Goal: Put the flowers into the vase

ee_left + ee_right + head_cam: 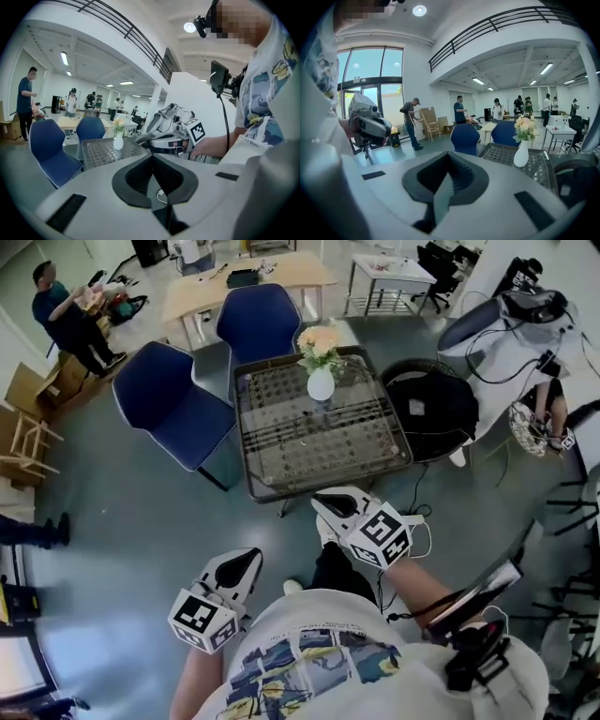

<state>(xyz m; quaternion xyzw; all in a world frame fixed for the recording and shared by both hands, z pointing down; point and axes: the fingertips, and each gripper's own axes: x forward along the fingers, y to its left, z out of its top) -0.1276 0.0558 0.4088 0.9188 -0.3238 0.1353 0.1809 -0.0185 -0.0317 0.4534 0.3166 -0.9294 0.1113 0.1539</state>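
Observation:
A white vase (321, 383) holding pale peach flowers (319, 341) stands upright at the far side of a mesh-topped table (281, 460). Both grippers hang well short of the table, close to my body. My left gripper (244, 562) is shut and empty. My right gripper (321, 503) is nearer the table's front edge, also shut with nothing in it. The left gripper view shows the flowers (119, 124), the vase (118, 142) and my shut left gripper (152, 157). In the right gripper view the flowers (525, 127) top the vase (521, 154), beyond my shut right gripper (449, 157).
Two blue chairs (173, 404) (261, 320) stand left of and behind the table. A black bag (431, 409) rests on a seat to its right. White equipment (506, 334) with cables is at far right. A person (66, 315) stands far left by a wooden table (248, 282).

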